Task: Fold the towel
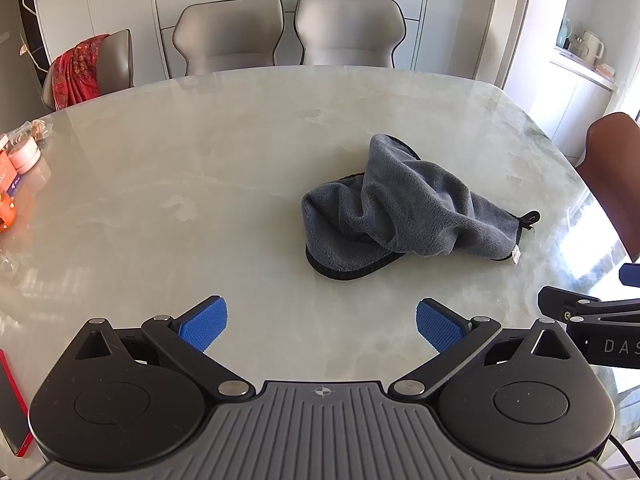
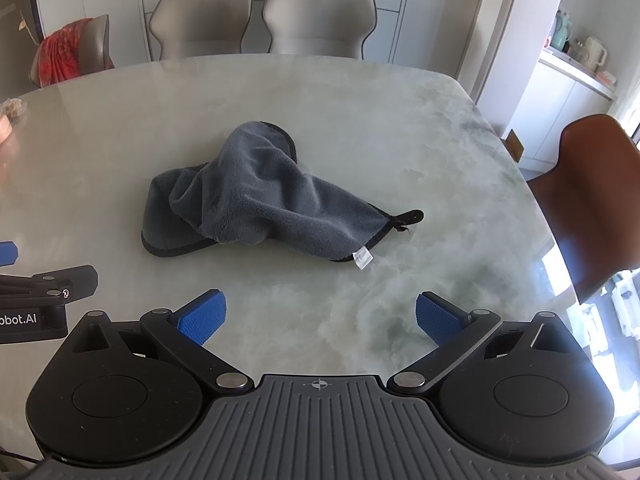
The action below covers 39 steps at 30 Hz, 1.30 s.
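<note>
Left wrist view: left gripper (image 1: 322,326) at 6 o'clock, jaws spread wide with nothing between the blue pads (image 1: 204,322), held above bare marble table (image 1: 160,184); towel (image 1: 404,208), grey plush with black trim, lies crumpled in a heap at about 2 o'clock from the gripper, well apart from it; part of the right gripper (image 1: 592,320) enters at 3 o'clock; jars and packets (image 1: 24,156) at 9 o'clock on the table edge, red phone (image 1: 12,404) at 8 o'clock; two grey chairs (image 1: 288,32) at 12 o'clock. Right wrist view: right gripper (image 2: 320,318) at 6 o'clock, likewise released and empty; towel (image 2: 264,204) at 11 to 12 o'clock, nearer this tool but untouched; hanging loop (image 2: 410,216) and white care label (image 2: 362,258) at the towel's right corner, facing 1 o'clock; brown chair (image 2: 592,200) at 3 o'clock. Progress, by judgement: nothing folded yet; the cloth is bunched with one rounded edge tucked under, so spreading flat, then all folds, remain. Condition: soft, thick pile, dry-looking, deep creases, edges partly hidden under the heap
</note>
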Available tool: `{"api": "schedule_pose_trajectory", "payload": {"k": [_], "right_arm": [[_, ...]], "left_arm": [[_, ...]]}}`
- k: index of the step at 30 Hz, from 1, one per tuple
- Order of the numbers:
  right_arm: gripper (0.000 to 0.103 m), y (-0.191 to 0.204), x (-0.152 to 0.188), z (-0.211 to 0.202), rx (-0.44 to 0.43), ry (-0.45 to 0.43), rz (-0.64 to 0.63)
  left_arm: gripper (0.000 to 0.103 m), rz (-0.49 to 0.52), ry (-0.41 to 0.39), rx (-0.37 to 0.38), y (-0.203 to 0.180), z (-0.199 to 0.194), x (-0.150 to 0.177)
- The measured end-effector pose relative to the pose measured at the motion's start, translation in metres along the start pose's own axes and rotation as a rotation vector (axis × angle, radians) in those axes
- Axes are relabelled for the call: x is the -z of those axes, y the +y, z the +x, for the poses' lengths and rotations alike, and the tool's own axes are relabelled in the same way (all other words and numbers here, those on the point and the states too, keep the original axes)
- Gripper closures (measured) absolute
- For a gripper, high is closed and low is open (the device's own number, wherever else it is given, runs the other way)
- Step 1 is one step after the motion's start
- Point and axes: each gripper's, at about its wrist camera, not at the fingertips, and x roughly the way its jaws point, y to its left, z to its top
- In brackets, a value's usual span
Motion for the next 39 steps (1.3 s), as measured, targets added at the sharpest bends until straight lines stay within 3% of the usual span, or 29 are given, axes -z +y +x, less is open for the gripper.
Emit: {"api": "schedule_pose_trajectory", "payload": {"k": [10,18,24,29,30,35,39], "right_arm": [[0.001,-0.01,-0.004,-0.001,-0.135,-0.036,0.021],[0.001,-0.015,-0.017,0.017,-0.136,0.005,-0.029],[0.002,-0.031,-0.034,0.025,-0.158,-0.043,-0.079],[0.008,-0.055,-0.052,0.04,-0.268,-0.022,0.01],[0.013,-0.058,-0.055,0.044,-0.274,-0.023,0.01],[0.036,-0.062,-0.07,0.056,-0.292,-0.08,-0.09],[0.043,-0.061,-0.094,0.069,-0.361,-0.147,-0.137]], "left_arm": [[0.0,-0.007,-0.016,0.0,0.009,0.001,-0.009],[0.0,0.027,-0.031,0.004,0.012,0.005,-0.023],[0.0,0.081,-0.061,0.033,0.014,0.009,-0.04],[0.0,0.116,-0.092,0.093,0.017,0.017,-0.059],[0.0,0.125,-0.093,0.103,0.017,0.019,-0.063],[0.0,0.167,-0.089,0.111,0.016,0.034,-0.079],[0.0,0.181,-0.09,0.112,0.015,0.044,-0.088]]}}
